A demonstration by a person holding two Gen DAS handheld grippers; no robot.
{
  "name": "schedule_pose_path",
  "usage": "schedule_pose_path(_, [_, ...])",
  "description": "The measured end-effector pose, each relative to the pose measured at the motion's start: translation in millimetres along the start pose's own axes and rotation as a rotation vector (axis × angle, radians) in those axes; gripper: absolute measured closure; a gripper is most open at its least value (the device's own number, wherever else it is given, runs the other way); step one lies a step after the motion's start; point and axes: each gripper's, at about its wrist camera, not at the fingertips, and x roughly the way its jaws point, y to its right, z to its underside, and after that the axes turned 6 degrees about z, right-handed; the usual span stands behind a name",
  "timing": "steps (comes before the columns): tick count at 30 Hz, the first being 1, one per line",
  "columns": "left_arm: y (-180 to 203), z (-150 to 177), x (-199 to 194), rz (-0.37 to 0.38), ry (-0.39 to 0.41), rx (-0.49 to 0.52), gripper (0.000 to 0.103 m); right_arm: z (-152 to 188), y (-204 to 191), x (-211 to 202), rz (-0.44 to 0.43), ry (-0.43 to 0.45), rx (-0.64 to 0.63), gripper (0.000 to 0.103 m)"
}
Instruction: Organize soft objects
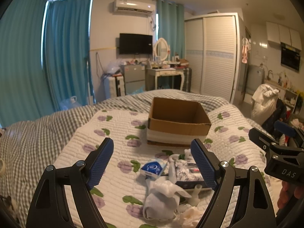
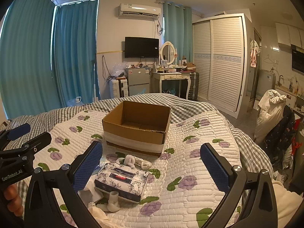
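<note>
An open cardboard box (image 1: 179, 121) (image 2: 135, 128) stands empty on the flowered quilt. In front of it lies a heap of soft things: a floral tissue pack (image 2: 121, 180) (image 1: 187, 172), a small blue-and-white tissue packet (image 1: 153, 169), a balled white sock (image 1: 161, 199), another rolled white sock (image 2: 135, 161) and cream cloth (image 1: 190, 215). My left gripper (image 1: 153, 168) hangs open above the heap, holding nothing. My right gripper (image 2: 151, 168) is open too, over the floral pack and the quilt to its right.
The quilt (image 2: 190, 152) covers a bed with a grey checked sheet (image 1: 28, 142). Beyond the bed stand a dressing table (image 2: 173, 77), a small fridge (image 2: 137, 81), a suitcase (image 2: 117, 88) and a wardrobe (image 2: 218, 62). A chair piled with clothes (image 2: 271, 110) is at the right.
</note>
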Motion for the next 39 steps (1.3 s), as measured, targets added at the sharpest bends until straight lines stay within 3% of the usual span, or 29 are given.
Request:
schedule_pose_path(22, [1,-1,-3,0.009,0.011,0.001,0.019,-3,-2,-4,0.003,0.006,-0.005,0.000])
schedule_pose_path(33, [3,-5,-28,0.028,0.036,0.028,0.019,-7,-9,-25,-0.006,0.014,-0.050,0.000])
schedule_pose_path(36, [-2,5,-26,0.018,0.001,0.040,0.019,2,-17,-27,-0.041,-0.027,-0.085,0.000])
schedule_pose_path(39, [-10,25,-16,-0.039,-0.054,0.047,0.019,29,-27,-19,-0.121,-0.129,-0.110,0.000])
